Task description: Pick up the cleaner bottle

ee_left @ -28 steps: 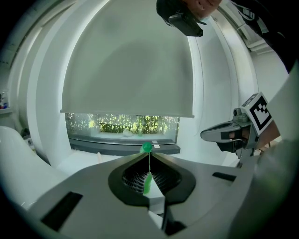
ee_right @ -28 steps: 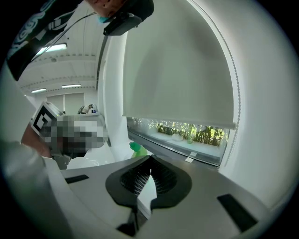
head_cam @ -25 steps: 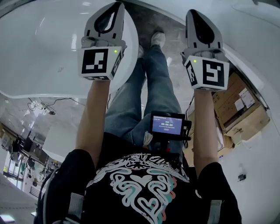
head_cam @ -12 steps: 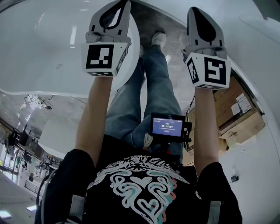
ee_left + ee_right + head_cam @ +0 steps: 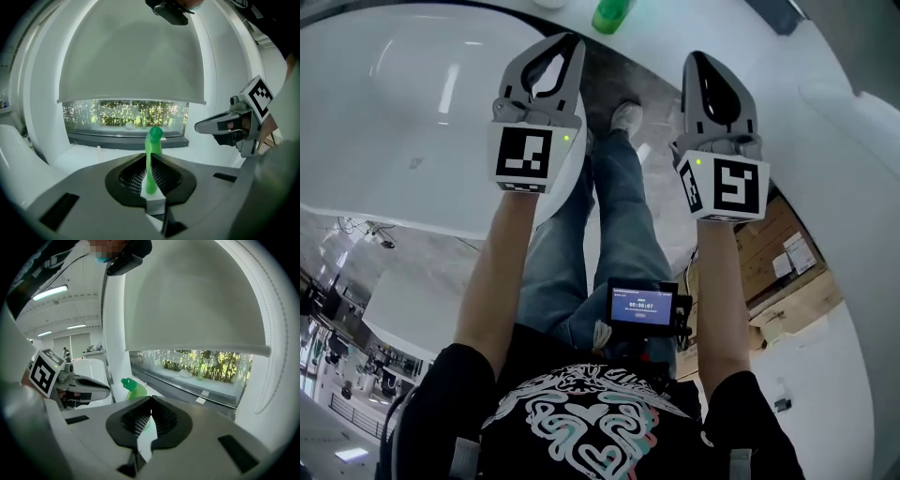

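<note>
The green cleaner bottle point(image 5: 612, 14) stands at the top edge of the head view, on the white counter just beyond both grippers. My left gripper point(image 5: 572, 40) is shut and empty, short of the bottle and a little left of it. My right gripper point(image 5: 695, 59) is also shut and empty, to the bottle's right. In the left gripper view the bottle's neck and cap point(image 5: 153, 140) rise straight behind my closed jaw tips point(image 5: 149, 153), with the right gripper point(image 5: 220, 125) off to the side. The right gripper view has the bottle point(image 5: 133, 389) left of its jaw tips point(image 5: 150, 398).
A curved white counter point(image 5: 412, 112) fills the left of the head view. Cardboard boxes point(image 5: 787, 272) lie on the floor at right. A small screen device point(image 5: 642, 307) hangs at the person's waist. Behind the bottle is a window with a lowered blind point(image 5: 131, 61).
Both grippers have come lower in the head view. The green bottle has entered that view at the top edge. Both stay shut.
</note>
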The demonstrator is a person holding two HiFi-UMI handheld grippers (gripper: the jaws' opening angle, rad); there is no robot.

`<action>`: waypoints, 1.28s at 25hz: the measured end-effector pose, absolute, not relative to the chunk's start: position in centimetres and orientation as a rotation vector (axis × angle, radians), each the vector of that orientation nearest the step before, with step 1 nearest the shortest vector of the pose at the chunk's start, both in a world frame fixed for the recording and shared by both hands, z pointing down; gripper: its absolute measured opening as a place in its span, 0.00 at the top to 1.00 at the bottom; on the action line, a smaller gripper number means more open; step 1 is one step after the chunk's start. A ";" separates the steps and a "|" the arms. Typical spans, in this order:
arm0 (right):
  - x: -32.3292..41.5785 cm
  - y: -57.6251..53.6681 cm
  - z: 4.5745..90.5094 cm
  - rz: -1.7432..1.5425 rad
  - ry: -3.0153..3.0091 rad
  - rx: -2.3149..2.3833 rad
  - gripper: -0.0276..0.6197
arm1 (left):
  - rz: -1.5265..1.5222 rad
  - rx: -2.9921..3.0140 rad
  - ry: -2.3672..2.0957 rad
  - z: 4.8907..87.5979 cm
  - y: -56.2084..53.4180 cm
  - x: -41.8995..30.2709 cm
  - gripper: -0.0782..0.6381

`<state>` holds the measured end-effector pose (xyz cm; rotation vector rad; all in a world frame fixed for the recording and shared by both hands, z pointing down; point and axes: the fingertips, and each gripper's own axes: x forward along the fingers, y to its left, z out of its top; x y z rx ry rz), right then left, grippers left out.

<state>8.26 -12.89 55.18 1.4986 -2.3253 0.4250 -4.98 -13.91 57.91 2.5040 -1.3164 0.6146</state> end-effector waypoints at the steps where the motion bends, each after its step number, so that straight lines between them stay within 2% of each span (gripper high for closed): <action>1: 8.3 -13.2 55.4 0.424 -2.327 1.494 0.91 | 0.622 2.509 -1.313 58.2 -14.1 -4.8 0.86; 12: 8.7 -15.9 56.8 0.454 -2.317 1.502 0.91 | 0.692 2.517 -1.219 61.8 -15.6 -2.9 0.85; 15: 8.9 -16.3 57.1 0.455 -2.317 1.495 0.91 | 0.732 2.514 -1.173 63.0 -15.5 -2.5 0.68; 20: 9.6 -16.4 57.5 0.476 -2.305 1.503 0.91 | 0.761 2.502 -1.175 64.3 -15.4 -1.3 0.56; 32: 9.2 -16.7 58.7 0.492 -2.313 1.481 0.91 | 0.741 2.428 -1.245 66.7 -17.7 -0.1 0.54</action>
